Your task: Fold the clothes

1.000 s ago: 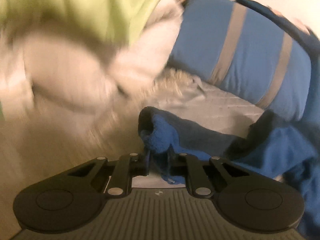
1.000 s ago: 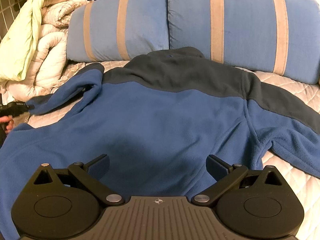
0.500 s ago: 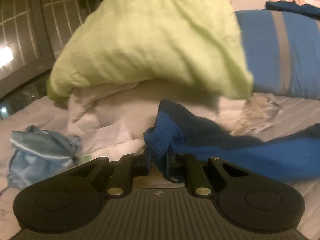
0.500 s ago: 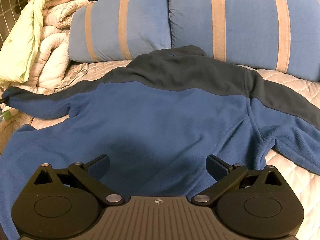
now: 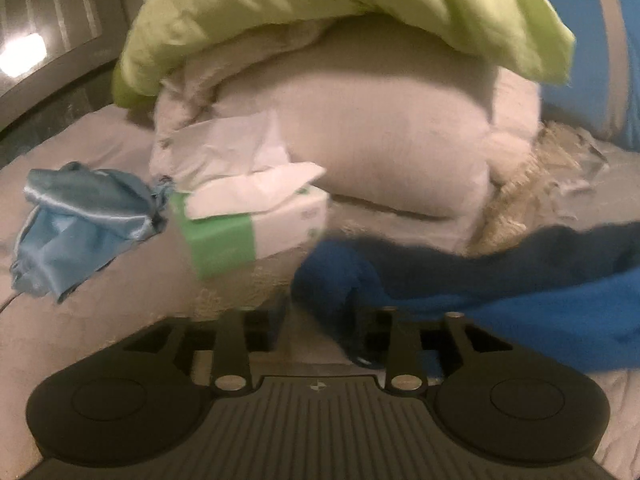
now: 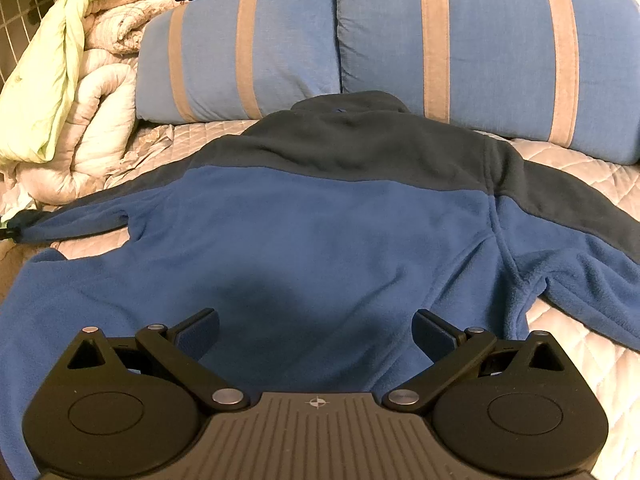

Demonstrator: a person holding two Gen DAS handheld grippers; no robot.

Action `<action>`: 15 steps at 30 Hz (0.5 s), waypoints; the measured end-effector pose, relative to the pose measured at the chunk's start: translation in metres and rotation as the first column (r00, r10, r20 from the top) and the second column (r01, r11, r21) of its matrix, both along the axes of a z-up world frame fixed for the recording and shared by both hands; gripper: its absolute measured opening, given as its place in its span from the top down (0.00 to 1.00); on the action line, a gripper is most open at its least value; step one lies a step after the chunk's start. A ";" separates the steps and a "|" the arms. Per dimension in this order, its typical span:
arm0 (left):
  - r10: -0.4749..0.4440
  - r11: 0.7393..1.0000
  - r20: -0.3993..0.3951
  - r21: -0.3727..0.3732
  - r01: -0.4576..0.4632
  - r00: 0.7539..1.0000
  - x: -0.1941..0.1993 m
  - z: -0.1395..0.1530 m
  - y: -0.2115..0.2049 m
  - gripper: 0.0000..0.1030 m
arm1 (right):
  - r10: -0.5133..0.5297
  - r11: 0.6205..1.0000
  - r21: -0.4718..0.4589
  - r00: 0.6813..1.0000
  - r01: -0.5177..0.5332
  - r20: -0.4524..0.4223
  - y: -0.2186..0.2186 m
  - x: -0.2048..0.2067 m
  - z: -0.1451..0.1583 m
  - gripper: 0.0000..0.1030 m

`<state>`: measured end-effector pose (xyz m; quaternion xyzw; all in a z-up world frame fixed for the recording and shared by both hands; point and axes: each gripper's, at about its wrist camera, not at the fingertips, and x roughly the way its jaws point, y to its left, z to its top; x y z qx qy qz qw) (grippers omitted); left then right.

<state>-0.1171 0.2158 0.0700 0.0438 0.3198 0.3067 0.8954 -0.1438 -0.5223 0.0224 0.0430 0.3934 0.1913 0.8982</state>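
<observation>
A blue fleece jacket point(image 6: 320, 240) is lying spread flat, back up, on the quilted bed point(image 6: 592, 168), its dark collar end pointing toward two blue striped pillows point(image 6: 480, 40) at the far side. Its left sleeve point(image 6: 80, 224) is stretching out toward the left edge of the bed, and its right sleeve is running off to the right.

The left hand-held gripper point(image 5: 320, 320) is opening at the cuff point(image 5: 332, 288) of that left sleeve; the cuff is sitting in the gap, resting against the right finger, while the left finger is standing clear of the cloth, so the grip is released. The picture here is blurred.

The right hand-held gripper point(image 6: 318, 330) is hovering over the near hem of the jacket with its fingers spread wide and nothing clamped between them.

Beyond the cuff, a green and white tissue box point(image 5: 252, 220) is lying on the bed, with a crumpled light blue satin cloth point(image 5: 80, 216) just to its left. Behind them a rolled white duvet point(image 5: 380, 140) is carrying a lime green blanket point(image 5: 320, 12) on top.
</observation>
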 end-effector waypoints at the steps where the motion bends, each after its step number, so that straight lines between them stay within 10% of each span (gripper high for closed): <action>1: 0.010 1.000 0.018 -0.005 -0.010 1.000 -0.004 0.004 0.004 0.54 | 0.000 1.000 0.001 1.000 0.000 -0.001 0.000 0.000 0.000 0.01; 9: 0.043 0.989 0.149 -0.146 -0.021 0.988 -0.036 0.038 0.026 0.40 | 0.001 1.000 0.012 1.000 -0.001 -0.008 -0.001 0.003 0.001 0.01; 15: 0.030 0.921 0.232 -0.384 0.063 0.972 -0.057 0.037 0.032 0.39 | 0.001 1.000 0.026 1.000 -0.001 -0.007 -0.003 0.002 0.000 0.01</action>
